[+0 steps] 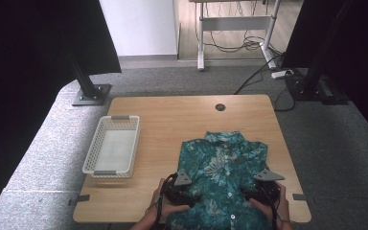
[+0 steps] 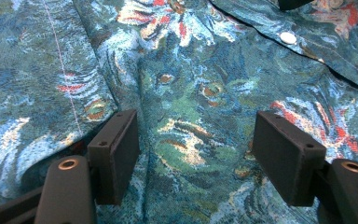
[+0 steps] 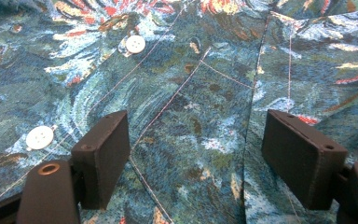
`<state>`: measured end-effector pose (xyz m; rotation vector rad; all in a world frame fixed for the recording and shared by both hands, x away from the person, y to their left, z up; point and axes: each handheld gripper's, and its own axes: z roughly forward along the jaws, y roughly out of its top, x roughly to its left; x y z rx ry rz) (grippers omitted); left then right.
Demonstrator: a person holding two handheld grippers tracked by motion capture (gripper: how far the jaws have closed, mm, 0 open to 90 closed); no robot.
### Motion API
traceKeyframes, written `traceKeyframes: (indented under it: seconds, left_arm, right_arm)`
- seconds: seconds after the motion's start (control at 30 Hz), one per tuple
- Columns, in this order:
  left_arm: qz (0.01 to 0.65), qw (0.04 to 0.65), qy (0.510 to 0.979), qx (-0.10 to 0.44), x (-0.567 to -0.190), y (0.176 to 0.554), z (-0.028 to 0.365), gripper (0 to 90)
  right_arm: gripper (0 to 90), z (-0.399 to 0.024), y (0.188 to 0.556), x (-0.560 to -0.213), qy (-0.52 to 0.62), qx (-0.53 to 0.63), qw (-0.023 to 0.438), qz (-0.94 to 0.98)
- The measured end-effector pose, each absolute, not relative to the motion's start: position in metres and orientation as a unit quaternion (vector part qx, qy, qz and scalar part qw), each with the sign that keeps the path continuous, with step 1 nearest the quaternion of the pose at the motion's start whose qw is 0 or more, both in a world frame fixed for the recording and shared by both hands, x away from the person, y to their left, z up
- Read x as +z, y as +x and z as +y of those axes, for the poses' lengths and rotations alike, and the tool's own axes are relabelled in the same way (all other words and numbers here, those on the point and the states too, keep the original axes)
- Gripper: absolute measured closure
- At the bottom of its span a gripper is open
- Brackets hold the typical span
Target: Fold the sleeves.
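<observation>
Both tools stand open with nothing pinched: my left tool and right tool hover over the shirt's near hem. It lies flat on the bench, collar away from me, equally reachable.

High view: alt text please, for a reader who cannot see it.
A teal floral shirt lies on a wooden table, with a hand-held gripper at each side of its near end: left, right. A white basket sits at the left.
</observation>
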<state>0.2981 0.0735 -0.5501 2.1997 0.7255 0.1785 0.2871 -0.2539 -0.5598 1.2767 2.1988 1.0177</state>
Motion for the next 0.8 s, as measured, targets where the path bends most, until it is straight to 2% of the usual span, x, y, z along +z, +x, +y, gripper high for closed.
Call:
traceKeyframes:
  seconds: [0.57, 0.8]
  left_arm:
    - [0.310, 0.398, 0.860, 0.080, -0.550, 0.302, 0.125, 30.6]
    - [0.324, 0.405, 0.852, 0.078, -0.550, 0.310, 0.133, 29.5]
  right_arm:
    - [22.0, -0.201, 0.295, -0.559, 0.441, 0.360, 0.198, 0.798]
    - [21.4, -0.190, 0.302, -0.559, 0.441, 0.361, 0.199, 0.797]
